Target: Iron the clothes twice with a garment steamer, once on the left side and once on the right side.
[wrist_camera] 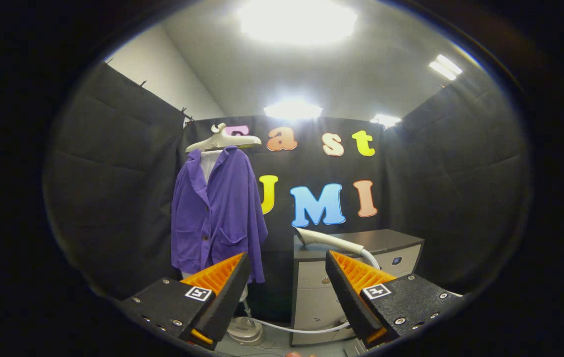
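Gripper (287, 270) fingers spread apart, ribbed wedge pads, textured housings, silver screws, square fiducial markers

Hand-held gripper (287, 270) open, steamer (329, 240) beyond, jacket (217, 215)

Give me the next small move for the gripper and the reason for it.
Probably move the gripper forward and slightly up toward the steamer head lying on the cabinet. The fingers are open and hold nothing, the steamer head lies beyond them, and the purple jacket hangs untouched on its hanger.
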Demonstrator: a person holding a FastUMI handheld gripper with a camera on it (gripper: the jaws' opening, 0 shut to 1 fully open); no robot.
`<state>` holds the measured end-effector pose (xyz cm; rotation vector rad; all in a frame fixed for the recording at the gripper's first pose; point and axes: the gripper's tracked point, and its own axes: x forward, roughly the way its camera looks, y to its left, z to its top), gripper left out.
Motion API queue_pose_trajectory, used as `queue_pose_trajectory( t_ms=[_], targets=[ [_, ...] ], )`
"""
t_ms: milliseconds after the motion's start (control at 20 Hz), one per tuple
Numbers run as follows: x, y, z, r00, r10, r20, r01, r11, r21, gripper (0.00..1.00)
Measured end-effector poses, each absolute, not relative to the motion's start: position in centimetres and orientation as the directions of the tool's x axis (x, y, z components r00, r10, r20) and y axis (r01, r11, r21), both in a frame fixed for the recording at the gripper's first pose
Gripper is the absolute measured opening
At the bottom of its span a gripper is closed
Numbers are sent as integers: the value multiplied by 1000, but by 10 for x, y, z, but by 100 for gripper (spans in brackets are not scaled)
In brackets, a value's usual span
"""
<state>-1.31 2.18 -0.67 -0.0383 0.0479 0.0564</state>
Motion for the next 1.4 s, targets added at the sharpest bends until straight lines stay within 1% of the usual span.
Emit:
queue_pose_trajectory(
  t_ms=[300,400,450,500,550,600,750,900,1000,1200,1400],
  targets=[
    [-17,30,-3,995,80,-57,-83,995,-57,94],
    [-12,31,-5,992,112,-59,-115,992,-52,94],
    [-7,27,-2,990,139,-27,-141,987,-73,94],
    [2,15,1,989,145,15,-142,982,-121,94],
    [13,-7,3,992,127,25,-121,978,-170,94],
    [23,-28,-4,993,119,9,-115,974,-197,94],
    [53,-67,-10,990,136,-38,-140,977,-161,94],
    [100,-108,-12,986,147,-80,-162,961,-226,94],
    [135,-122,-24,976,180,-122,-202,957,-207,94],
    [205,-150,-54,932,263,-249,-307,938,-159,94],
    [260,-165,-71,892,340,-297,-390,912,-128,94]
  ],
)
